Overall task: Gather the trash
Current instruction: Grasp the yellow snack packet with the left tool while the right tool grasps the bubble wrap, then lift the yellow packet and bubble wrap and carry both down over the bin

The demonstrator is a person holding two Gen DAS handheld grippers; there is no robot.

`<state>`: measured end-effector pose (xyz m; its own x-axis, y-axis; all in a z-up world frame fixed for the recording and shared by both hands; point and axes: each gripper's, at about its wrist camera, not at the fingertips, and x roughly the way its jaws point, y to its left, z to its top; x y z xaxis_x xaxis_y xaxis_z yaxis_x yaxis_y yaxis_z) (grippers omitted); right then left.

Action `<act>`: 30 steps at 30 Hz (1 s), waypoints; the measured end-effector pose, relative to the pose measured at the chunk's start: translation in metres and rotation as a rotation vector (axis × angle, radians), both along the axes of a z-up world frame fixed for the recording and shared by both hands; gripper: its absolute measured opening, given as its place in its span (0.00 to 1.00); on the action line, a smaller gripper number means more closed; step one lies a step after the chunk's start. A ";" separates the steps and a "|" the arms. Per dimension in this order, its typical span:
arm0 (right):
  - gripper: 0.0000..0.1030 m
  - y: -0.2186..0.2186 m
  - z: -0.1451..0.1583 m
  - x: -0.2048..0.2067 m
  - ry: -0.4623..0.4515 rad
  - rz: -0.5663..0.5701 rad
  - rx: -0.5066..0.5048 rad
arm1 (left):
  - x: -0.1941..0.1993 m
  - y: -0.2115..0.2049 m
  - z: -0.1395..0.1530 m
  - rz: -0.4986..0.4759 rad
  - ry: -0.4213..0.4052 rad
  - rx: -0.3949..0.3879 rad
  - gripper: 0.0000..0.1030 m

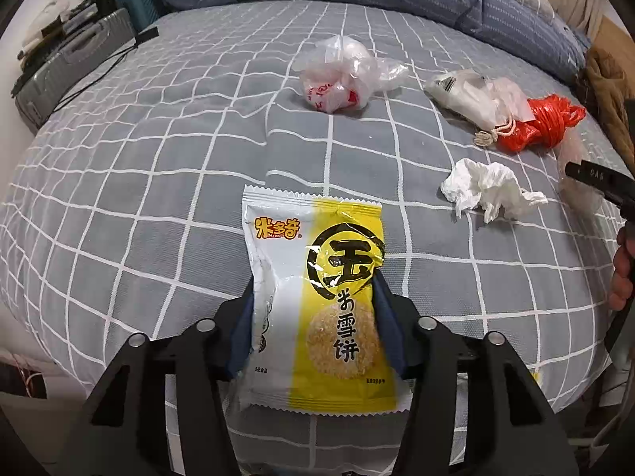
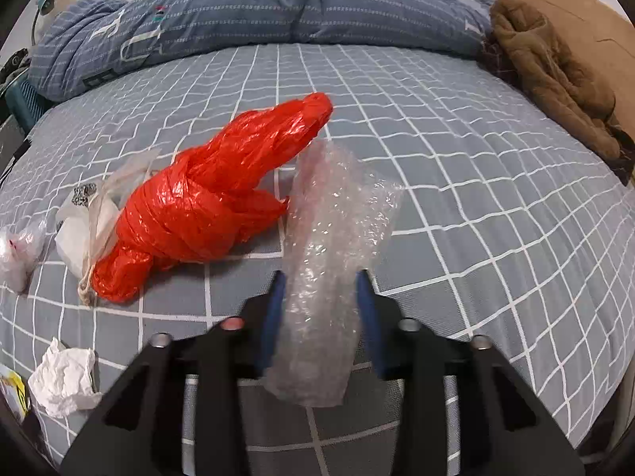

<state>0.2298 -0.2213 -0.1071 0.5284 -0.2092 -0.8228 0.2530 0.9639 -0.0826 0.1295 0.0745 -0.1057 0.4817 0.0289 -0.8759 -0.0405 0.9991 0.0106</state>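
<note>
Over the grey checked bedsheet (image 1: 158, 158), the left gripper (image 1: 315, 309) clamps a yellow-and-white snack packet (image 1: 317, 297) and the right gripper (image 2: 319, 305) pinches clear bubble wrap (image 2: 329, 246), with a red plastic bag (image 2: 198, 206), crumpled white tissue (image 1: 484, 190) and translucent white bag (image 1: 345, 75) lying farther off.

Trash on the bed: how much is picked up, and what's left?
Nothing visibly binned yet. In hand: left claw grips the snack packet; right claw grips bubble wrap. Left on the bed: red bag, crumpled tissue, white plastic bag, clear drawstring pouch.
</note>
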 end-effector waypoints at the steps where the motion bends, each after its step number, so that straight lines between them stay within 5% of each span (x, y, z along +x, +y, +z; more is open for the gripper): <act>1: 0.21 0.001 0.000 0.000 0.003 0.003 -0.005 | -0.001 0.000 0.001 0.003 -0.003 0.001 0.46; 6: 0.18 0.002 0.003 -0.002 -0.013 0.006 0.001 | -0.002 0.007 0.005 0.027 -0.012 0.000 0.31; 30: 0.17 0.009 0.061 -0.063 -0.124 0.084 0.056 | -0.009 -0.020 0.055 -0.043 -0.152 -0.075 0.24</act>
